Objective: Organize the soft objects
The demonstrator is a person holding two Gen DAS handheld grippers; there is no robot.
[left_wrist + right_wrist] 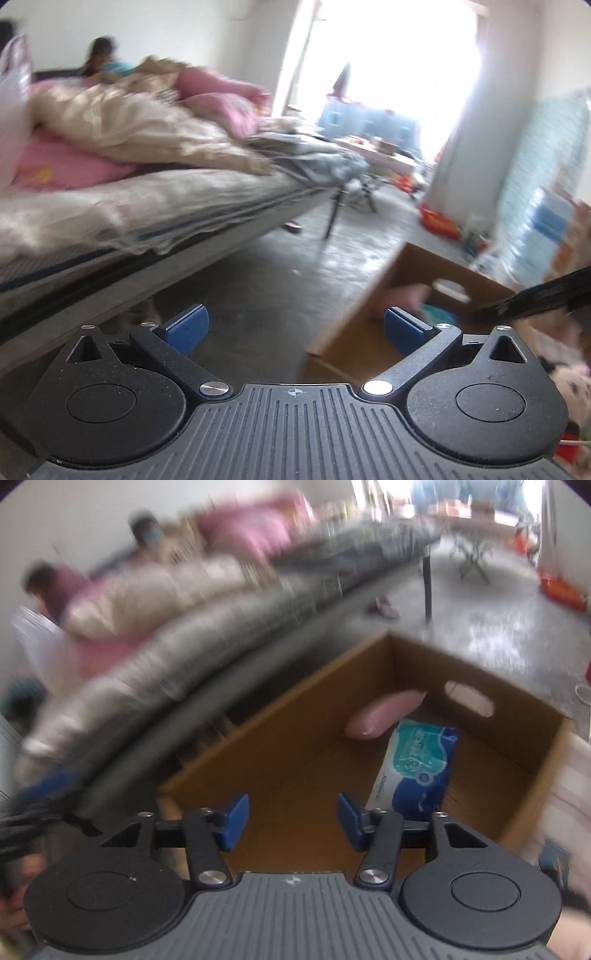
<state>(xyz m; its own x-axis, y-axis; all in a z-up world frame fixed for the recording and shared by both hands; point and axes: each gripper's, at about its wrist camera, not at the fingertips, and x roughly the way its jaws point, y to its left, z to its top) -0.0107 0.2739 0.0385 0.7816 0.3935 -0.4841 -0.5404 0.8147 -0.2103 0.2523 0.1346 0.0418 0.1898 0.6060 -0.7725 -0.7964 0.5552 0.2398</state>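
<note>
Inside the cardboard box (480, 738), two soft things are lying on its brown bottom: a pink cushion (384, 716) is resting near the far wall, just under the box's hand-hole cutout, and a teal-and-blue pack of wipes (417, 768) is lying just beside it, nearer the camera, with one end tilting up against the cushion's side. The two appear to be touching, though blur is making the contact hard to confirm.

Above the box's near part, the right gripper (291, 821) is pointing steeply down into it; its jaws are standing partway apart, with nothing between the blue pads.

To the left of the box, the left gripper (293, 328) is hovering over the grey floor (258, 280), its jaws spread wide and gripping nothing. In the left wrist view the box (354, 332) is showing past the right finger, with the pink cushion (402, 295) blurred inside.

Further left of the box, a bed (147, 206) is carrying a rumpled beige blanket (147, 125) and pink pillows (225, 103). A person (107, 59) is sitting at the bed's far side, blurred. Beyond the box, a bright window (399, 66) is glaring over a cluttered corner.
</note>
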